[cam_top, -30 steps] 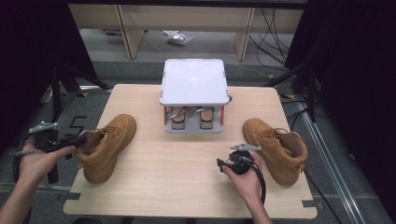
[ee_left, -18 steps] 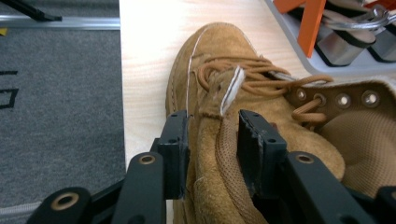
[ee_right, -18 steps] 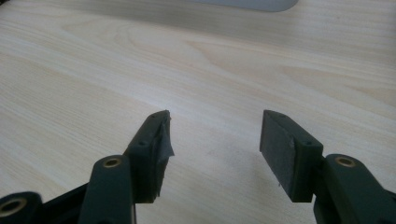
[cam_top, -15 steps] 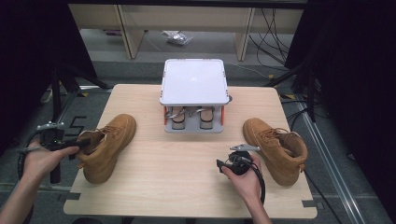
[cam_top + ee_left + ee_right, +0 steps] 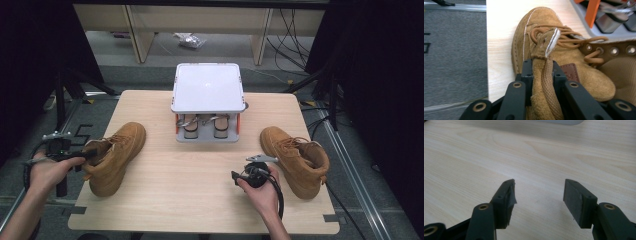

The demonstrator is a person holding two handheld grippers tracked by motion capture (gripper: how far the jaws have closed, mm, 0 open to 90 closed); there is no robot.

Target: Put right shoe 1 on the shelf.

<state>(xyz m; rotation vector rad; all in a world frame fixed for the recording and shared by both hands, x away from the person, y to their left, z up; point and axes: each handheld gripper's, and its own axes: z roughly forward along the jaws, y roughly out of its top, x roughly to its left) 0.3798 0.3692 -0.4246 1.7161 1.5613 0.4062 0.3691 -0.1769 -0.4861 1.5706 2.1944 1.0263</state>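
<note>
A tan suede lace-up boot lies on the left of the wooden table, toe toward the far side. My left gripper is at its heel end. In the left gripper view the gripper has just been closing, and its pads now press on the boot's heel collar and pull loop. A matching boot lies on the right. My right gripper rests low over bare wood to the left of that boot, and in its own view the gripper stands open with nothing between the jaws.
A white-topped rack stands at the table's far middle, with a pair of shoes on its lower shelf. Bare wood lies between the two boots. Dark floor, cables and stands surround the table.
The left hand has edged in toward the boot's heel and its jaws have closed on the collar. The right hand and both boots have stayed put.
</note>
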